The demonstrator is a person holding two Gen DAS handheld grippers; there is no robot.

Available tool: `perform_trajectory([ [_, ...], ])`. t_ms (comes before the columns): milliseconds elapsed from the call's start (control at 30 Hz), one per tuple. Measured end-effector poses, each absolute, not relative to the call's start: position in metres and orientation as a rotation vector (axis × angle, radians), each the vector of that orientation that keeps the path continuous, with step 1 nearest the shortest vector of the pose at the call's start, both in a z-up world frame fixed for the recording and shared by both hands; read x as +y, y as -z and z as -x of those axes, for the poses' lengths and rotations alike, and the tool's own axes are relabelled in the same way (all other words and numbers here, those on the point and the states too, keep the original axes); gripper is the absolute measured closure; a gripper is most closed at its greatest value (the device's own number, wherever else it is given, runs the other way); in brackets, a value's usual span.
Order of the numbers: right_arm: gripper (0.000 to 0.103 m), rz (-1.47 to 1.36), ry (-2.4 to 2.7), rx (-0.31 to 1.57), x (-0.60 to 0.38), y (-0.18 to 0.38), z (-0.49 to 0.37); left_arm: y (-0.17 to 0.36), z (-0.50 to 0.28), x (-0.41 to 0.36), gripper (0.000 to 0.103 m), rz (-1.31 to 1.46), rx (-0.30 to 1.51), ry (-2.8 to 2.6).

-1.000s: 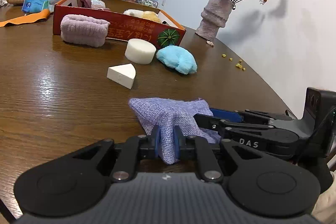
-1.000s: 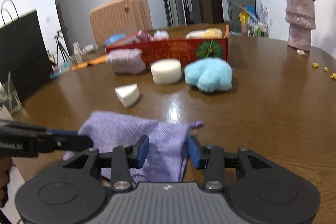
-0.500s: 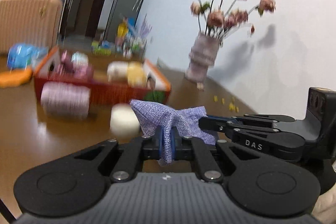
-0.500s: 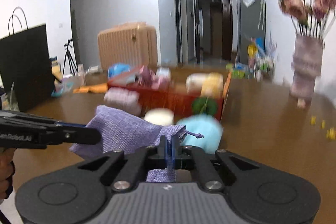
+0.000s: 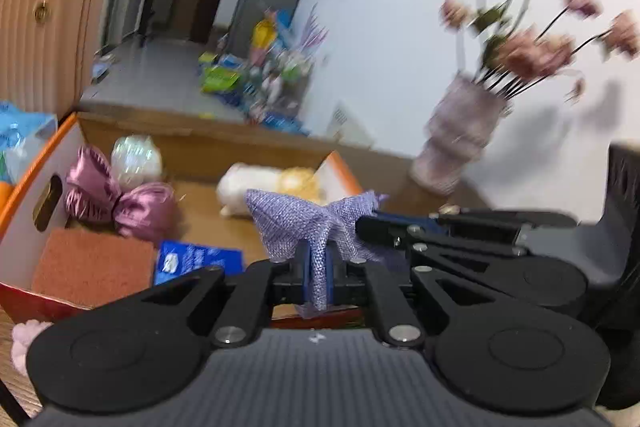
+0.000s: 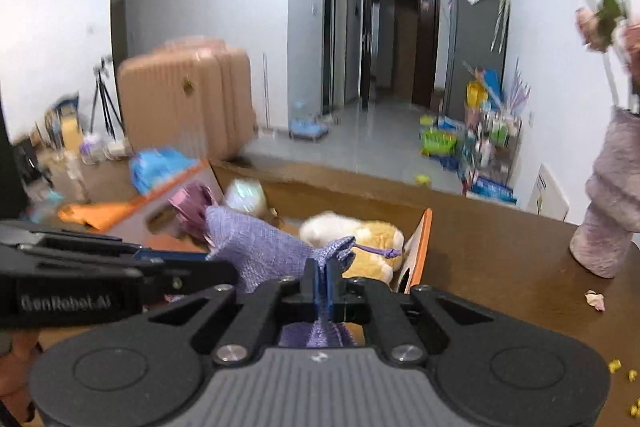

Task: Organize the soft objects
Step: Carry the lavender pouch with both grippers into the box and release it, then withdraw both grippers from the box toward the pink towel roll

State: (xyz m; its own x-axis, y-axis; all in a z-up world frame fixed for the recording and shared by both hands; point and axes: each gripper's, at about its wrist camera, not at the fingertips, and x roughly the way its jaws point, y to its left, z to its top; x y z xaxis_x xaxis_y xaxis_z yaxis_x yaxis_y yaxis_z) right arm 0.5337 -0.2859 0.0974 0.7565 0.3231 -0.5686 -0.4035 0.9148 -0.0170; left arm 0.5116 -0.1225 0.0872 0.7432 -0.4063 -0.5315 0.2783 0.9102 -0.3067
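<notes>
Both grippers are carrying one lilac woven pouch (image 5: 298, 223) together, and it is hanging in the air above the open cardboard box (image 5: 48, 163) rather than lying on the desk (image 6: 500, 267). The left gripper (image 5: 316, 269) is pinching a fold of the pouch's cloth, its fingers (image 5: 306, 267) pressed tight on the fabric with nothing else between them. The right gripper (image 6: 323, 285) is pinching the gathered drawstring end of the same pouch, its fingers (image 6: 310, 277) closed on the cloth just below the knotted cord (image 6: 376, 250). Each gripper is showing in the other's view, close beside the pouch.

Judging from this, the step in hand is the carry-over: the pouch is being brought to the box for sorting and is not yet set down. Inside the box are lying a pink satin bow (image 5: 116, 199), a pale shiny ball (image 5: 136, 157), a cream and yellow plush (image 5: 272, 187), an orange-pink pad (image 5: 92, 261) and a blue packet (image 5: 198, 259). A vase of dried roses (image 5: 460, 143) is standing on the desk beyond the box's far right corner.

The next move probably calls for lowering the pouch into the bare cardboard floor between the bow and the plush, then spreading both pairs of fingers together so the limp cloth is dropping flat and not snagging on one side.
</notes>
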Motion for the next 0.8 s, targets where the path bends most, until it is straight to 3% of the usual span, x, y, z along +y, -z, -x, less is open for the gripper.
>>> perform_trajectory([
  [133,0.098,0.154,-0.409,0.656,-0.280,-0.078,-0.558,-0.060,-0.522,-0.122,0.088,0.194,0.658,0.354],
  [200,0.088,0.089,-0.423,0.670,-0.285,-0.073,-0.562,-0.056,-0.520,-0.122,0.076,0.192,0.653,0.334],
  [267,0.082,0.064,-0.420,0.664,-0.292,-0.073,-0.560,-0.057,-0.513,-0.121,0.051,0.190,0.626,0.298],
  [333,0.071,0.056,-0.428,0.645,-0.297,-0.077,-0.553,-0.064,-0.502,-0.122,0.046,0.179,0.599,0.261],
  [433,0.064,0.056,-0.459,0.585,-0.314,-0.094,-0.533,-0.080,-0.472,-0.124,0.030,0.182,0.555,0.194],
  [467,0.055,0.056,-0.465,0.553,-0.321,-0.101,-0.523,-0.087,-0.457,-0.125,0.025,0.188,0.529,0.171],
  [500,0.042,0.056,-0.470,0.515,-0.332,-0.107,-0.510,-0.091,-0.443,-0.126,0.023,0.194,0.506,0.149],
  [567,0.033,0.054,-0.474,0.440,-0.356,-0.117,-0.482,-0.097,-0.415,-0.131,0.017,0.200,0.480,0.115],
  [667,0.031,0.063,-0.503,0.384,-0.396,-0.125,-0.440,-0.097,-0.373,-0.139,0.007,0.229,0.467,0.065],
  [800,0.017,0.042,-0.533,0.360,-0.456,-0.122,-0.386,-0.089,-0.315,-0.155,0.003,0.229,0.443,0.022],
])
